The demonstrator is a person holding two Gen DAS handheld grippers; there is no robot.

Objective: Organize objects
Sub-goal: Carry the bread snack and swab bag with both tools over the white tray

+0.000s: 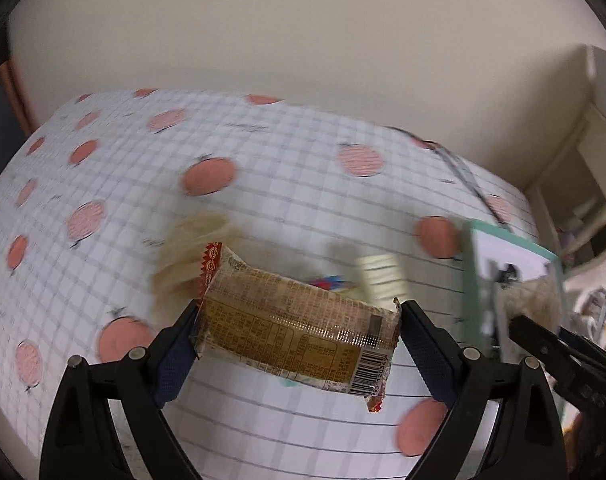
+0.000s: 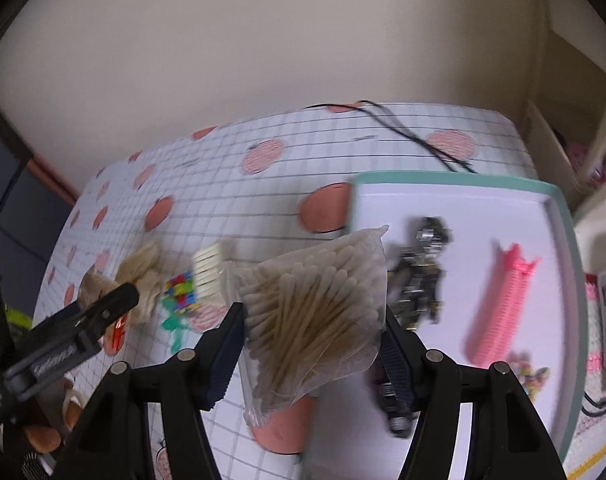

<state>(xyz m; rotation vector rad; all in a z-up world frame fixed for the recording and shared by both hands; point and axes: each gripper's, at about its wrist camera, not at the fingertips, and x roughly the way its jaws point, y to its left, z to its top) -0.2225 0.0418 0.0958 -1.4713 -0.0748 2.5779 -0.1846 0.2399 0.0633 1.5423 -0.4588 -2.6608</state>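
My left gripper (image 1: 297, 322) is shut on a brown snack packet (image 1: 291, 332) with a barcode, held across its fingers above the table. My right gripper (image 2: 311, 326) is shut on a clear bag of cotton swabs (image 2: 311, 300), lifted near the left edge of a teal-rimmed white tray (image 2: 455, 179). In the tray lie a dark metallic figure (image 2: 421, 272) and a pink ribbed comb-like piece (image 2: 503, 304). On the table left of the tray sit a white ribbed strip (image 2: 211, 270), small colourful pieces (image 2: 179, 292) and a beige bundle (image 2: 145, 268).
The round table wears a white grid cloth with pink dots (image 1: 207, 176). A black cable (image 2: 407, 132) runs across its far side. Shelving (image 1: 583, 208) stands to the right, against a plain beige wall. A hand holds the left gripper at the right wrist view's lower left (image 2: 43, 438).
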